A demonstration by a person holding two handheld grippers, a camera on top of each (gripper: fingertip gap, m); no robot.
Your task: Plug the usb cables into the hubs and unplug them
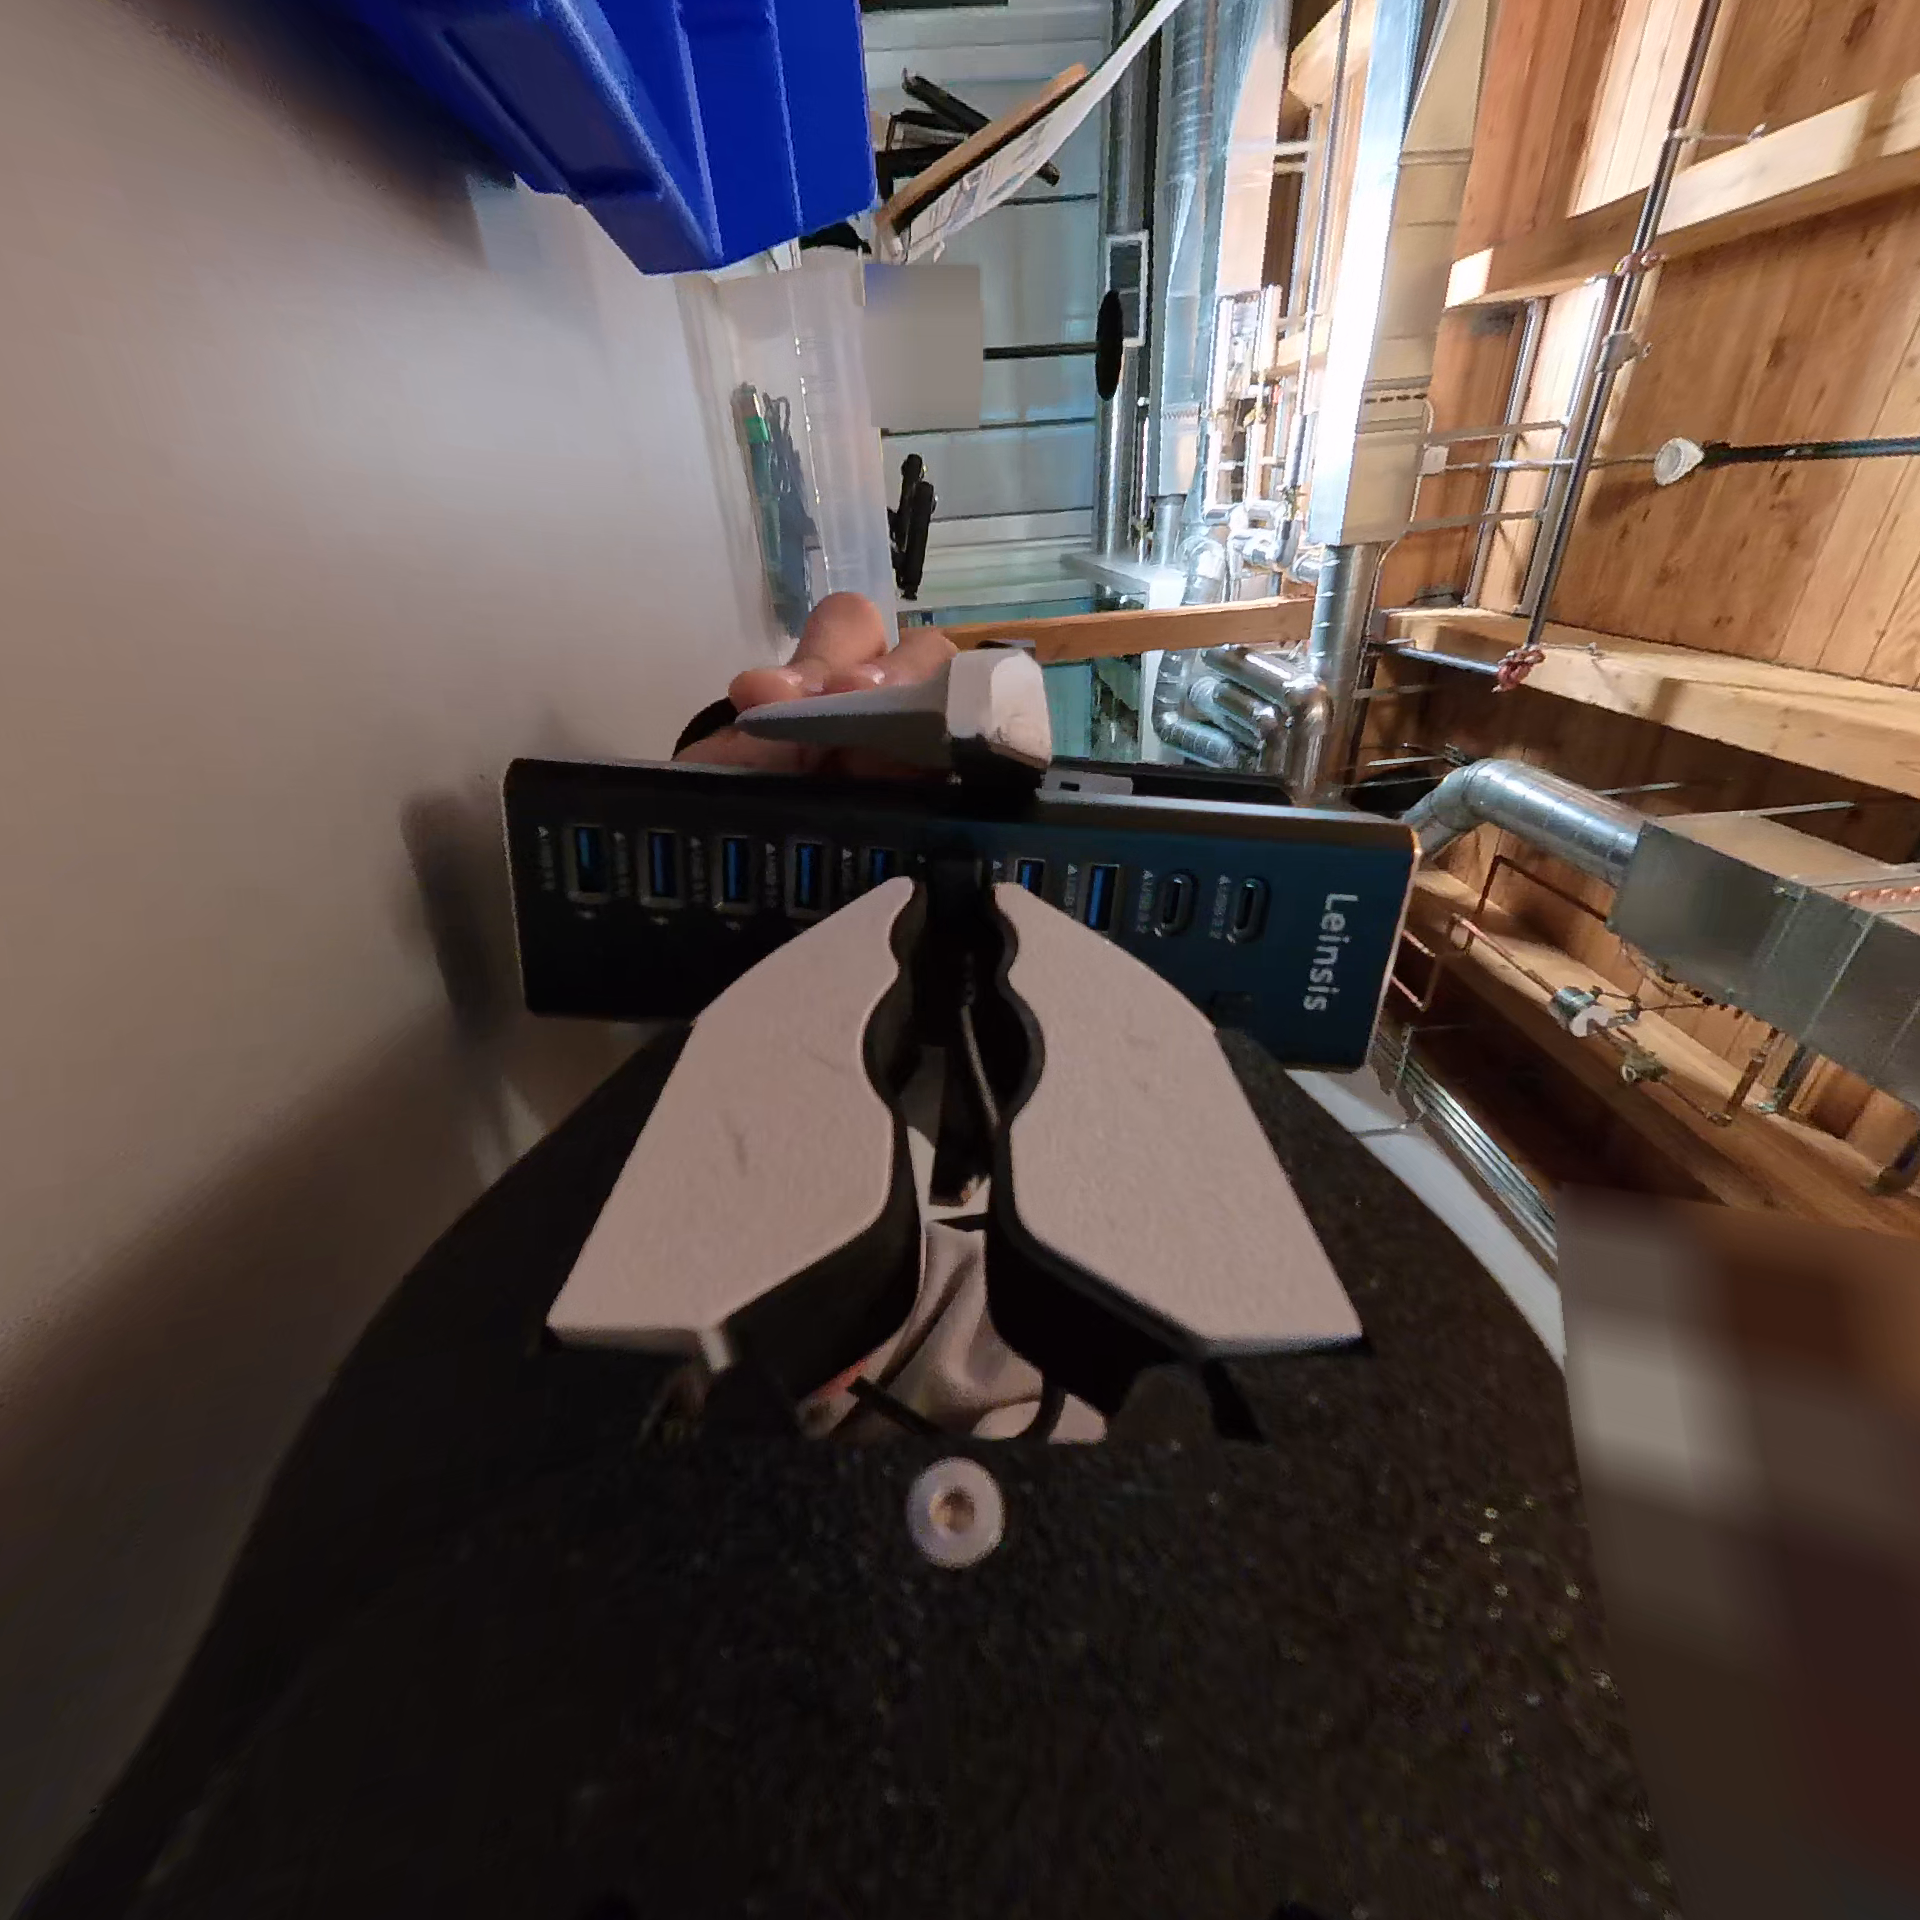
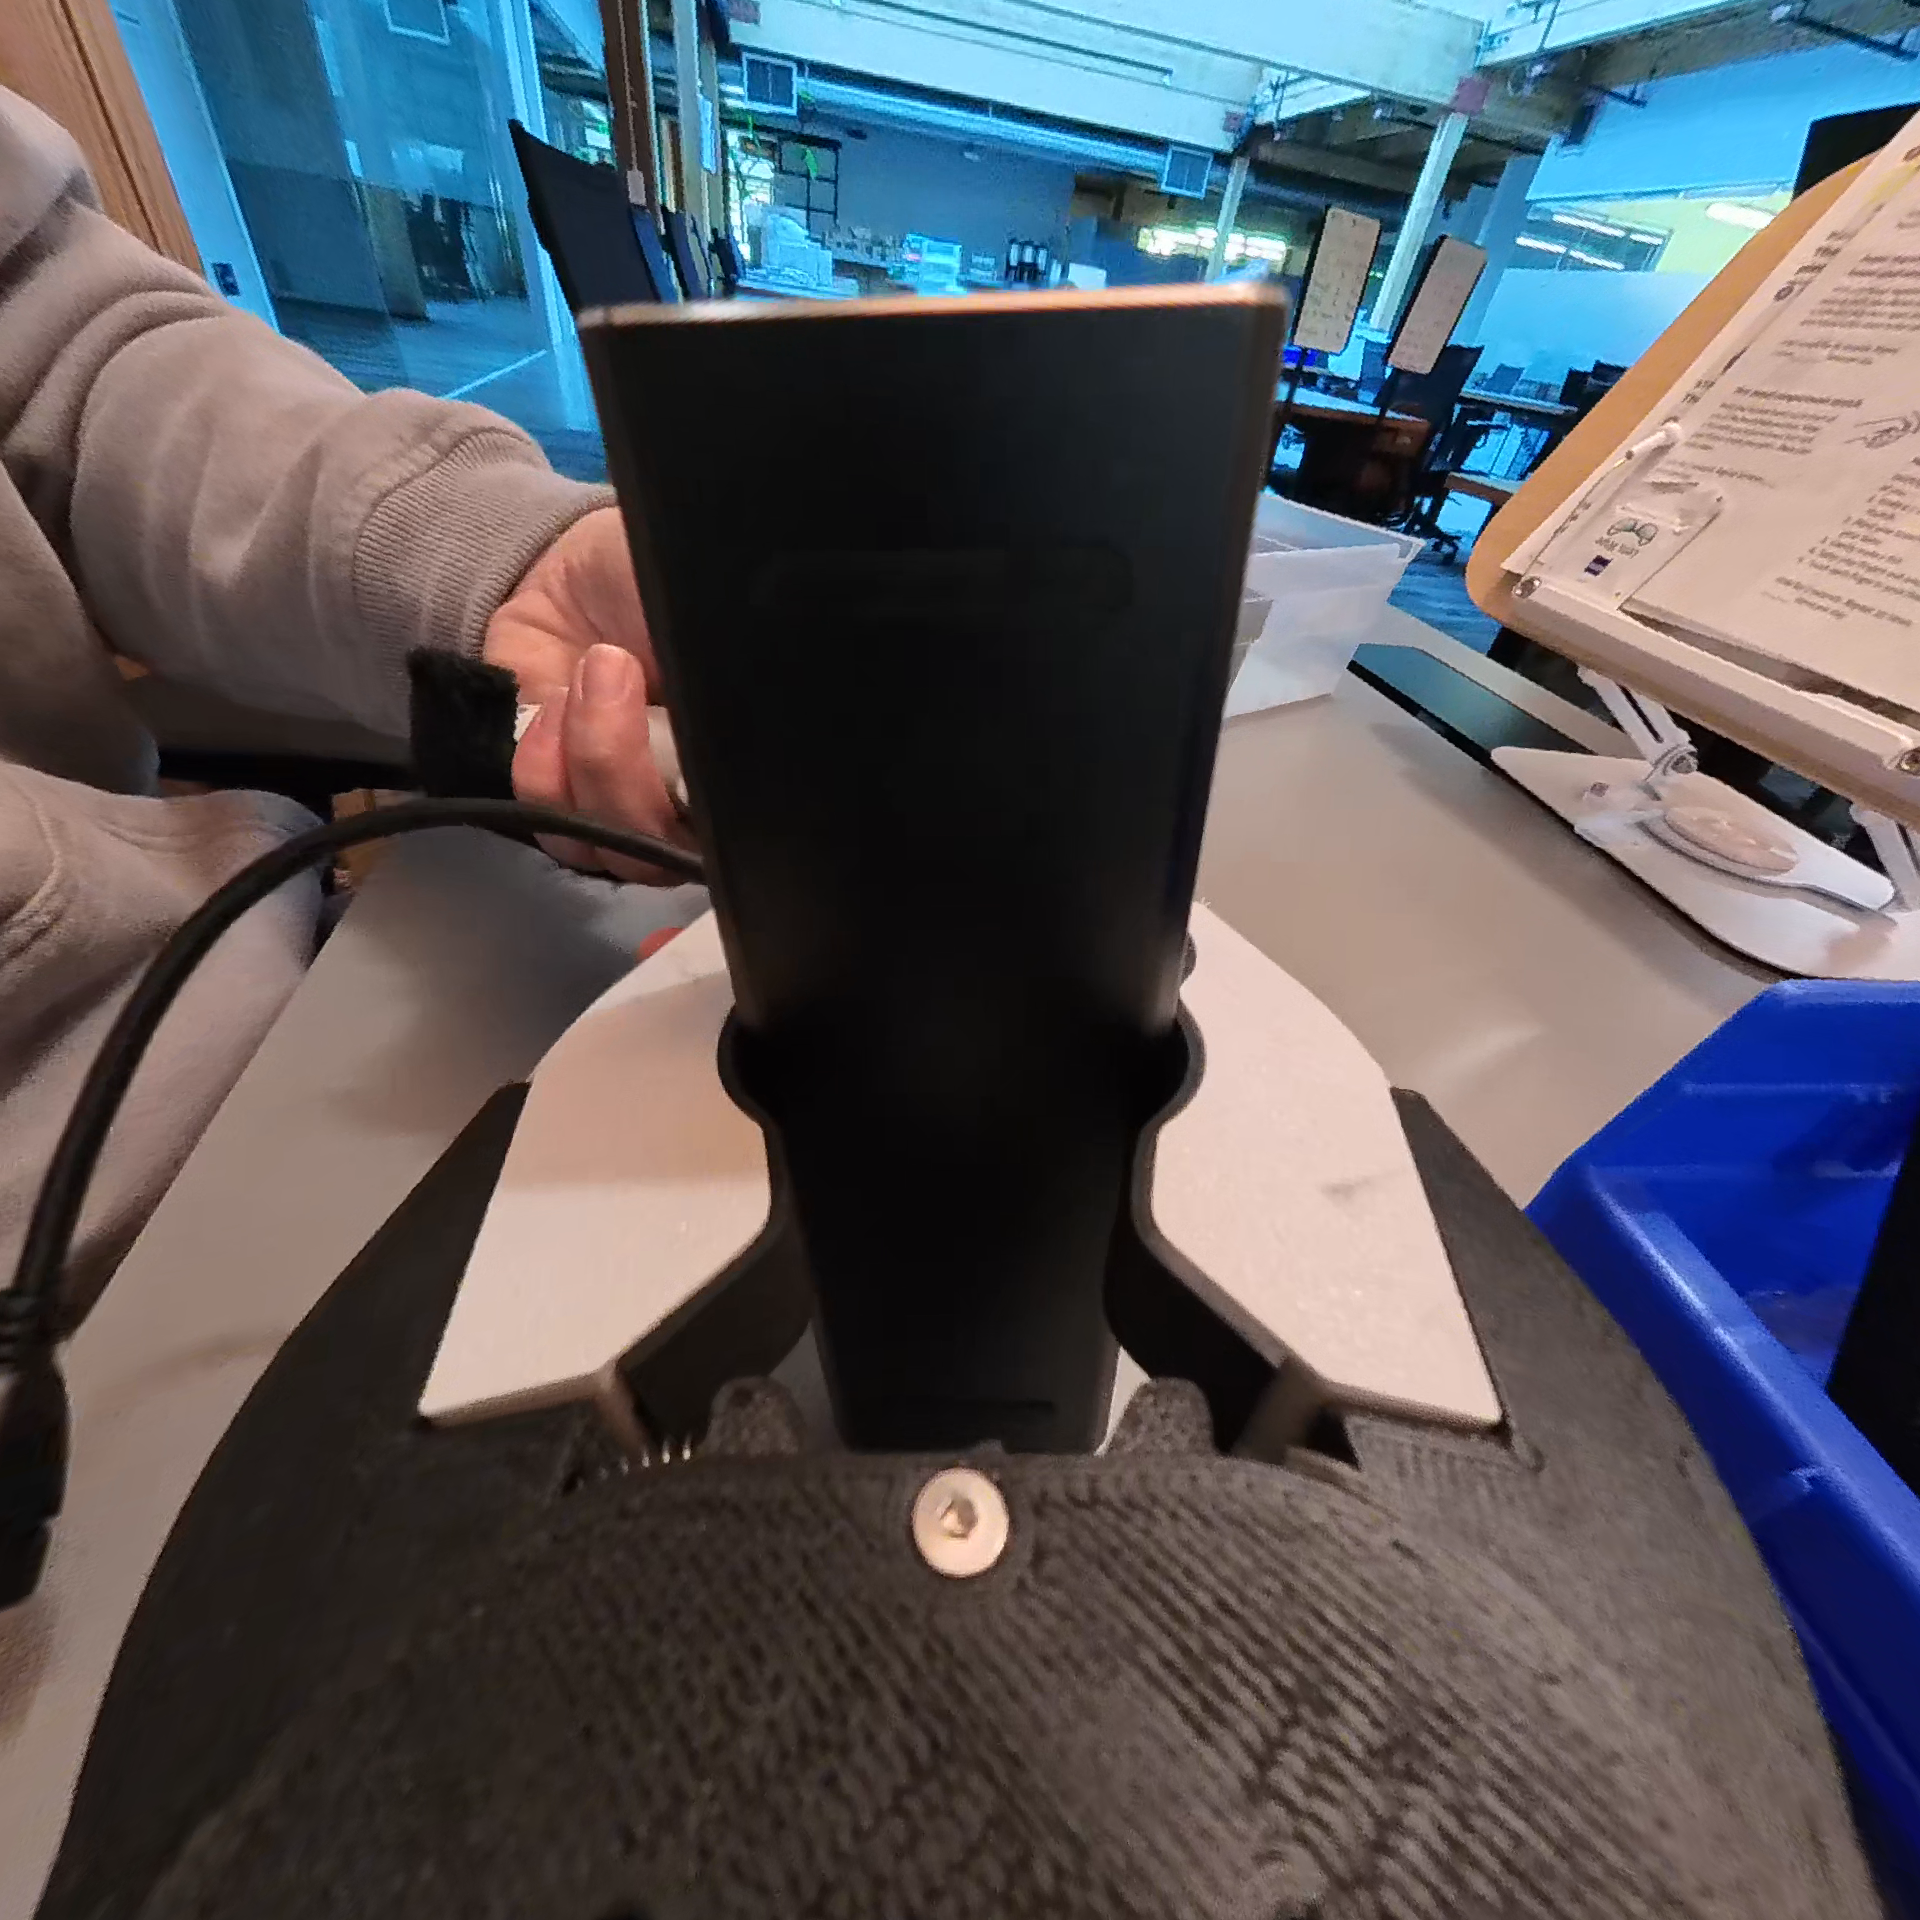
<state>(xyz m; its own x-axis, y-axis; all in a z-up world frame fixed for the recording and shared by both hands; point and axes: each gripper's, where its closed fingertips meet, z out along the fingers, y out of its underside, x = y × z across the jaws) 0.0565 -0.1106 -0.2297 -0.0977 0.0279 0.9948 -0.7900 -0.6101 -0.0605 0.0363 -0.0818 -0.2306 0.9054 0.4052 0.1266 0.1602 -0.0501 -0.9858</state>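
Observation:
A dark blue USB hub (image 1: 1299, 935) with a row of blue ports is held up off the table. My left gripper (image 1: 951, 896) is shut on a black USB plug (image 1: 948, 940), whose tip meets the port row near the middle. I cannot tell how deep it sits. Its cable (image 1: 961, 1101) runs back between the fingers. My right gripper (image 2: 956, 1029) is shut on the hub (image 2: 935, 675), whose plain back faces the right wrist camera. That gripper also shows behind the hub in the left wrist view (image 1: 992, 712). A black cable (image 2: 156, 987) curves behind the hub.
A blue bin (image 2: 1714, 1299) stands at the right, also in the left wrist view (image 1: 675, 114). A document stand with papers (image 2: 1714, 499) and a clear bin (image 2: 1320, 603) stand on the white table (image 2: 1403, 883). A person's hand and grey sleeve (image 2: 312, 540) are left of the hub.

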